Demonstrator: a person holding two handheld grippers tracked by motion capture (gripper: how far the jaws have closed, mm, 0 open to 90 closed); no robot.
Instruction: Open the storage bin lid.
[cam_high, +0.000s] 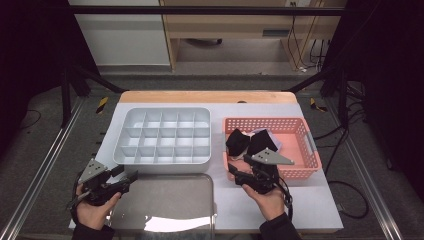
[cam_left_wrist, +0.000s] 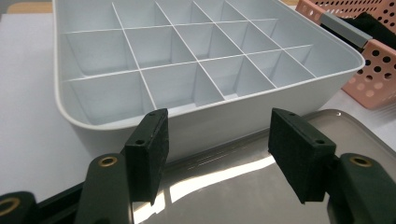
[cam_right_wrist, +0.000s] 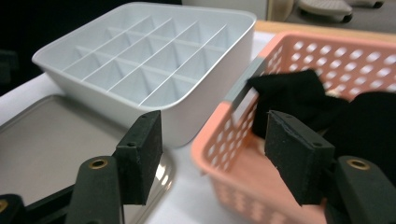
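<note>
Black cloth (cam_high: 248, 143) lies bunched in the pink basket (cam_high: 306, 150) at the right of the table (cam_high: 320, 200), and my right tongs (cam_high: 241, 167) hang at the basket's near left corner with their jaws wide and nothing between the pads (cam_right_wrist: 299, 158). My left tongs (cam_high: 128, 176) are just as wide and empty, held over the near left of the table above the shiny metal tray (cam_high: 165, 200), pointing at the front wall of the white divided box (cam_high: 161, 161), which stands beside the basket.
</note>
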